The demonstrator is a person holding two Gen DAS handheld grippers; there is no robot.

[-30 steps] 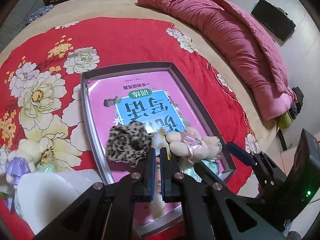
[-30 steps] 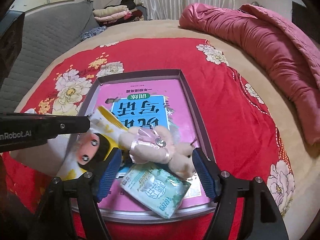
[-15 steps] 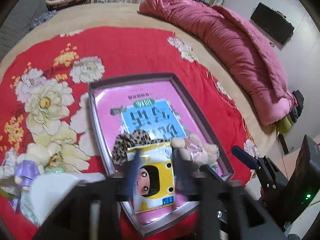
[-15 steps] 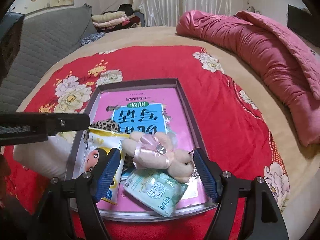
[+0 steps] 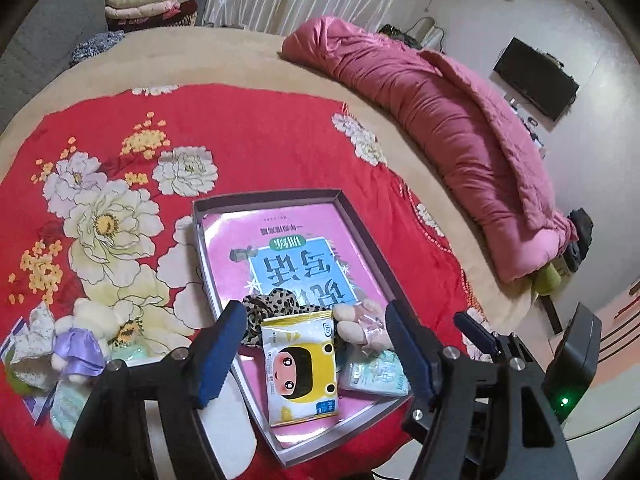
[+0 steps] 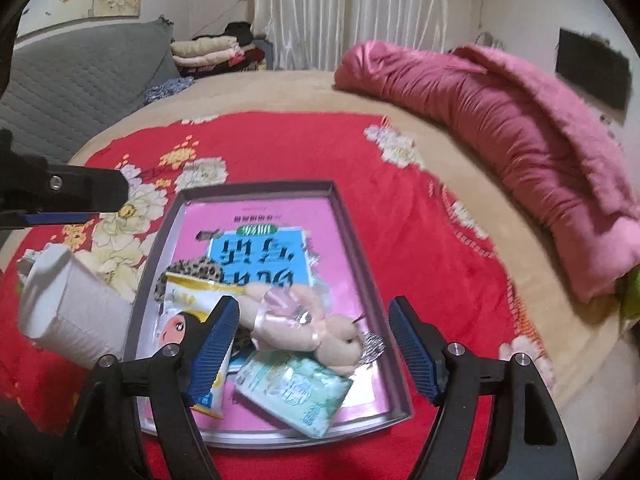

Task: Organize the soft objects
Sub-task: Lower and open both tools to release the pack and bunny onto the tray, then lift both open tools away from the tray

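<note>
Yellow pack (image 5: pixel 301 364) sits loose at tray (image 5: pixel 362 227) near edge; my left gripper (image 5: pixel 314 354) jaws just opened, empty; right gripper (image 6: pixel 314 346) gapes, empty too.

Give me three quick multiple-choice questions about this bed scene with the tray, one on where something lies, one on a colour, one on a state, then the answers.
1. Where does the yellow cartoon-face packet lie?
A. in the tray
B. on the pink quilt
C. on the floor

2. What colour is the dress of the plush toy outside the tray?
A. green
B. purple
C. orange

3. How is the left claw?
A. shut on the packet
B. open, holding nothing
C. out of view

Answers: 1 A, it rests inside the rim. 2 B, the dress is purple. 3 B, its jaws stand apart, clear of the packet.
</note>
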